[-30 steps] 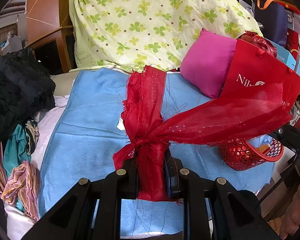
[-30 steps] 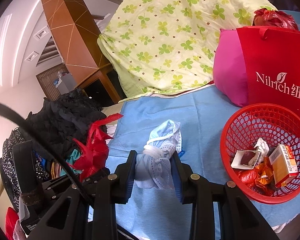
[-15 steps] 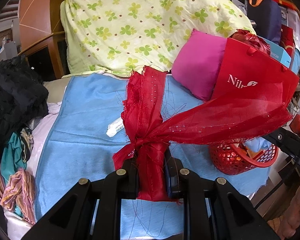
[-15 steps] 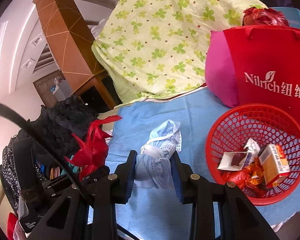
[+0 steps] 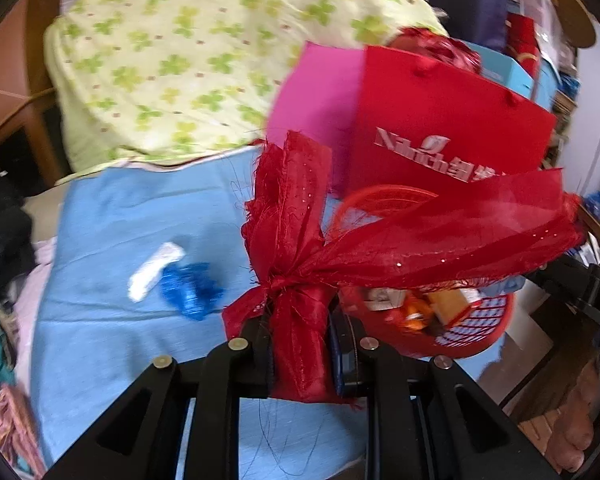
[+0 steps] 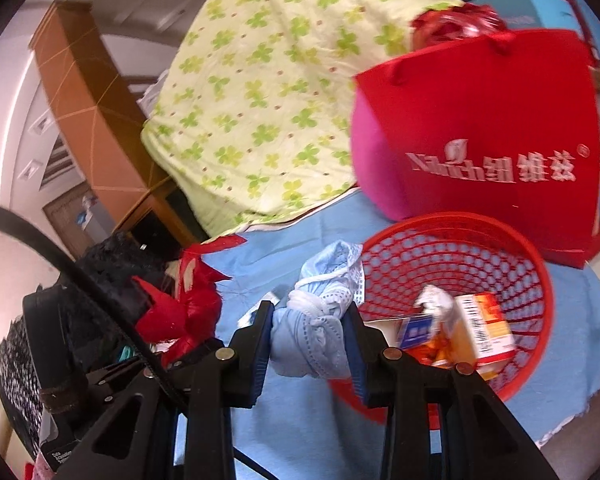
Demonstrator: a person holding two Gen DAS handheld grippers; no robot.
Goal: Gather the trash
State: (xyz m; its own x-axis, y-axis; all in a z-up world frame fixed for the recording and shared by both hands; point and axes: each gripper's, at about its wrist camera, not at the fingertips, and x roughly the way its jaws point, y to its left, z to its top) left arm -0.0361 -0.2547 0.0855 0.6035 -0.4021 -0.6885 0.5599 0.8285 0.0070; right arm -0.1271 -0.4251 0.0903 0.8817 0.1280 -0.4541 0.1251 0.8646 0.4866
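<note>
Ribbon [image 5: 300, 272] probably veiling basket [image 5: 480, 332]

A frayed red sheer fabric ribbon [image 5: 300, 320] and a crumpled pale-blue face mask [image 6: 312, 332] are clamped; the red plastic mesh basket [image 6: 532, 280] holds wrappers.

The red basket [image 6: 452, 248] stands open-topped on the blue sheet [image 5: 112, 216]. Behind it, a red bag [image 6: 484, 120] and pink cushion [image 5: 320, 92] wall off approach; left of the basket, bare sheet holds only a white wrapper [image 5: 154, 270] and blue scrap [image 5: 190, 290].
</note>
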